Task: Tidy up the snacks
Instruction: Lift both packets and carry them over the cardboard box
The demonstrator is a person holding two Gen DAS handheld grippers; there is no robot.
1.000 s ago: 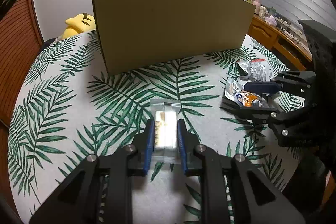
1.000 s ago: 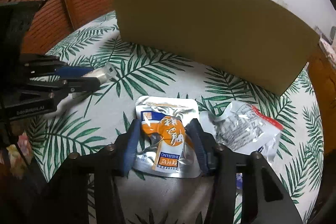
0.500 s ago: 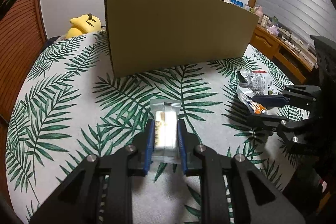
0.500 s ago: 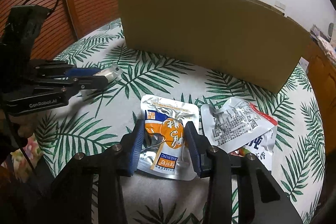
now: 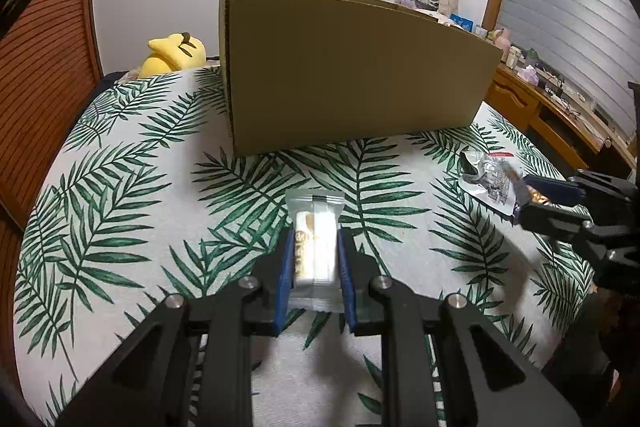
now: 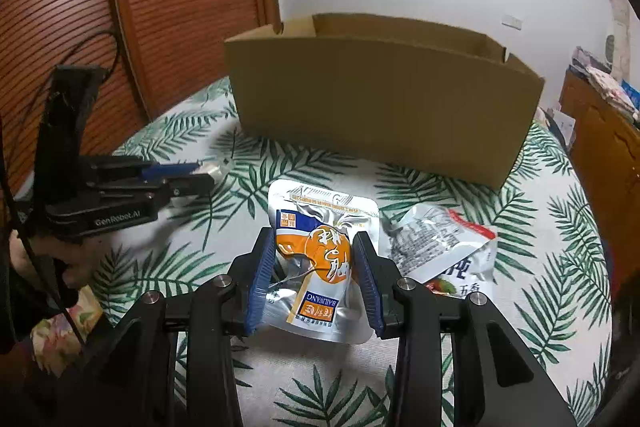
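My left gripper (image 5: 314, 259) is shut on a small clear-wrapped white snack bar (image 5: 314, 247) and holds it above the leaf-print table (image 5: 120, 227). My right gripper (image 6: 314, 267) is shut on an orange and silver snack pouch (image 6: 320, 251), lifted off the table. A silver and white snack bag (image 6: 444, 247) lies on the table just right of it, also in the left wrist view (image 5: 486, 175). An open cardboard box (image 6: 380, 99) stands at the back of the table, also in the left wrist view (image 5: 352, 71). The left gripper shows in the right wrist view (image 6: 200, 175).
A yellow plush toy (image 5: 174, 53) lies behind the table at the left. A wooden dresser with clutter (image 5: 552, 107) stands at the right. A slatted wooden door (image 6: 100, 7) is at the left. The table edge curves close in front of both grippers.
Both grippers have risen with their snacks; the box now looks lower and its open top shows. My right gripper has closed on the orange pouch and lifted it off the table.
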